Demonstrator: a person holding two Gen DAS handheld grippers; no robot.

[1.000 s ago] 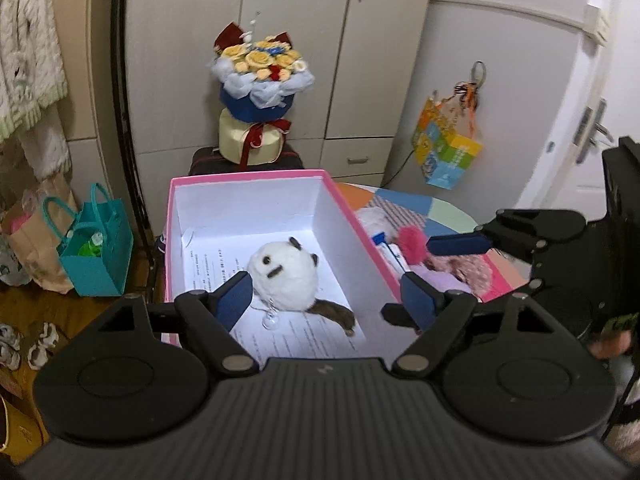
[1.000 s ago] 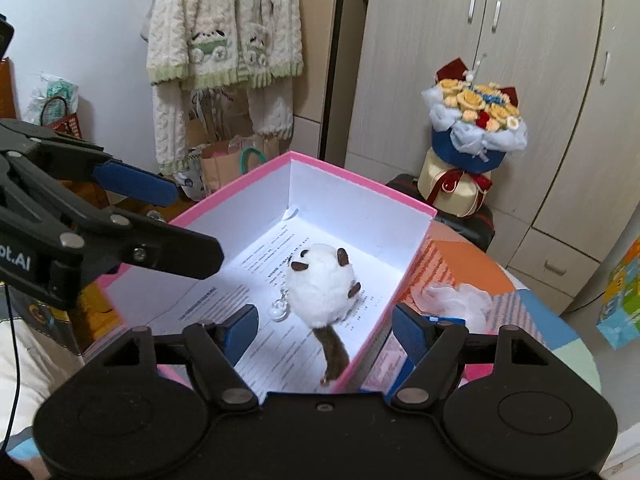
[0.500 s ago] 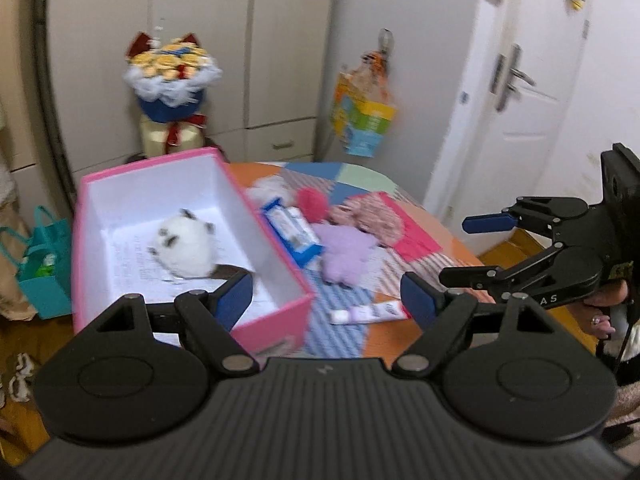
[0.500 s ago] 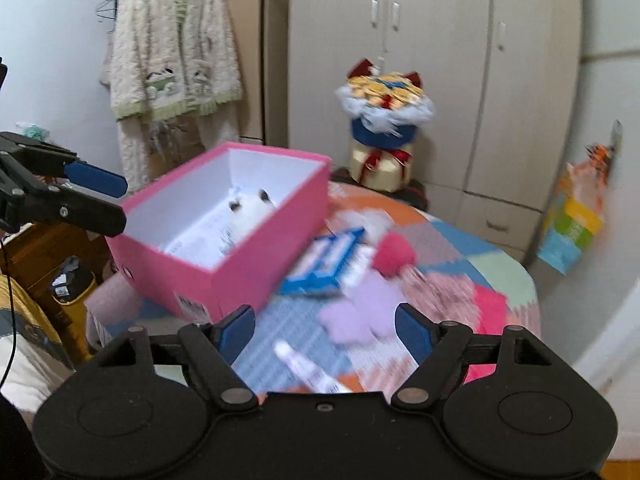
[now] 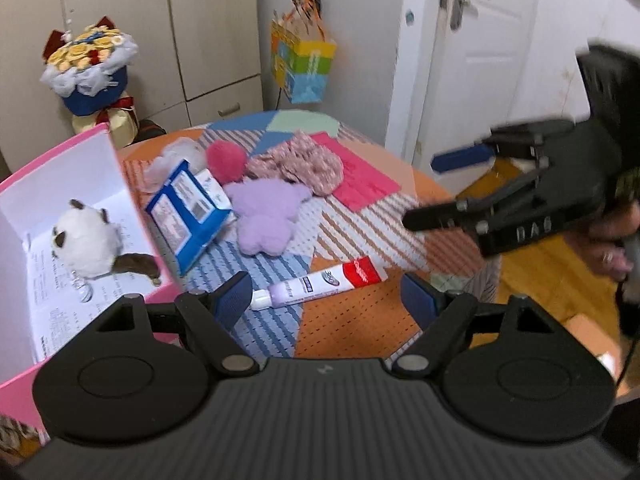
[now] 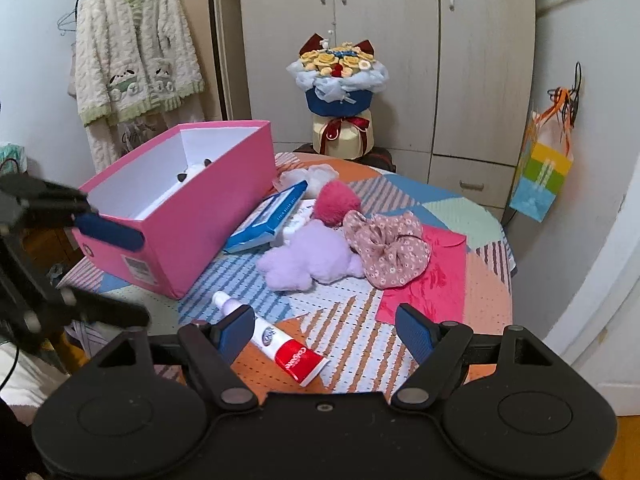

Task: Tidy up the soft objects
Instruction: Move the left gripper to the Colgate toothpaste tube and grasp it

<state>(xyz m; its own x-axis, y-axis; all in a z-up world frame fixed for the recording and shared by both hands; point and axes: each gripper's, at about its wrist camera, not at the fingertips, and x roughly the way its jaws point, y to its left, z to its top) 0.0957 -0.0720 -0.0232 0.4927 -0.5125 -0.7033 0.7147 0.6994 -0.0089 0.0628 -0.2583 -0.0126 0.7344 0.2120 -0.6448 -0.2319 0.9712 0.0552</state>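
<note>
1. The white plush (image 5: 84,242) with dark ears lies inside the pink box (image 6: 208,232), on the printed paper that lines its floor; I judge that one soft thing is already sorted.
2. Still out on the patchwork table (image 6: 472,216) are the lilac plush (image 6: 308,260), the pink pompom (image 6: 338,202), the floral scrunchie (image 6: 384,250) touching the lilac plush, and a white fluffy bit (image 6: 316,174) behind the blue packet (image 6: 268,216); so most of the job seems left.
3. The toothpaste tube (image 6: 276,342) and the blue packet are not soft (they probably stay out); the packet leans against the box wall.
4. The left gripper (image 5: 326,300) hangs over the near table edge, above the tube, jaws spread wide and holding nothing; the right gripper (image 6: 326,334) hovers likewise, also wide apart and empty.
5. Compared with a second ago, both grippers have pulled back from over the box; then each camera looked straight down into it at the white plush, now the whole table is in view, and the box sits off to the left.
6. The lilac plush, nearest both grippers, looks the likely next pick.
</note>
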